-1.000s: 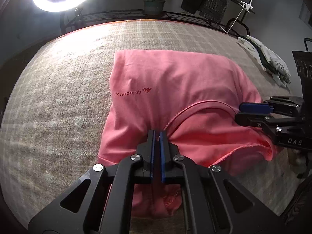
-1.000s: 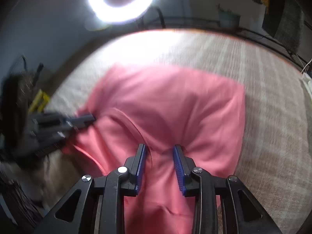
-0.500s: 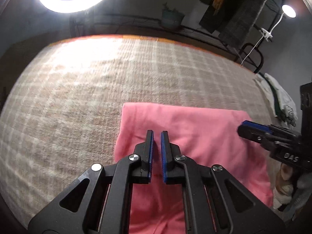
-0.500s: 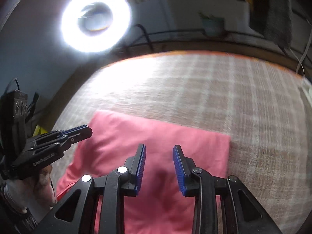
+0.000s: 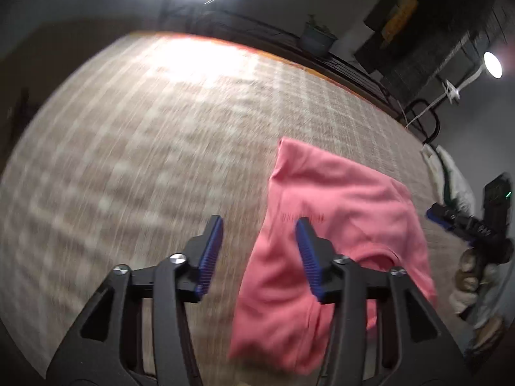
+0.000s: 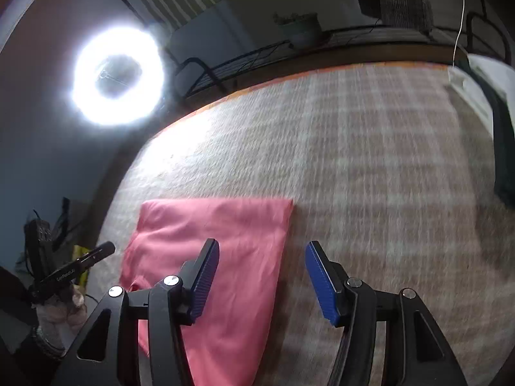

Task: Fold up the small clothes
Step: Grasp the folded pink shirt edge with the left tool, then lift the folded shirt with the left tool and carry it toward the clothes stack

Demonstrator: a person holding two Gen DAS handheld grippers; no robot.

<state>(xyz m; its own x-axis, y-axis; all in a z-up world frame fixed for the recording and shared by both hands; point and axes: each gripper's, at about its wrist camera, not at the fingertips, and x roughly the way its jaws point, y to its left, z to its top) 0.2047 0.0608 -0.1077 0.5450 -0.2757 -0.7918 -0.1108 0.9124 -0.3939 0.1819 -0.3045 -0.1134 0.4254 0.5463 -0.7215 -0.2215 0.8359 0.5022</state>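
**Pink shirt on the checked surface, both sets of fingers parting and empty**

Left wrist view: the left gripper [image 5: 259, 251] has its blue-padded fingers [image 5: 210, 254] spreading apart, nothing between the pads. The pink shirt [image 5: 338, 225] lies folded on the beige checked surface [image 5: 161, 160], mostly to the right of the gap. Its left edge runs down between the two fingers, closer to the right one, and the right finger stands in front of the cloth. A faint red print shows on the shirt just beside that right pad; the neckline curve sits nearer, right of the finger. Shirt's far corner points away toward the back of the surface.

Right wrist view: the right gripper [image 6: 262, 276] is also widening, pads bare. Here the shirt [image 6: 225, 241] lies to the left; its straight right edge falls in the gap, near the left finger [image 6: 204, 276], which overlaps the cloth. Bare surface under the right finger.

The other gripper shows at each view's outer edge, held in a gloved hand [image 6: 61, 305], apart from the shirt. A ring light [image 6: 117, 75] glares beyond the far edge. Heavy motion blur in both views.
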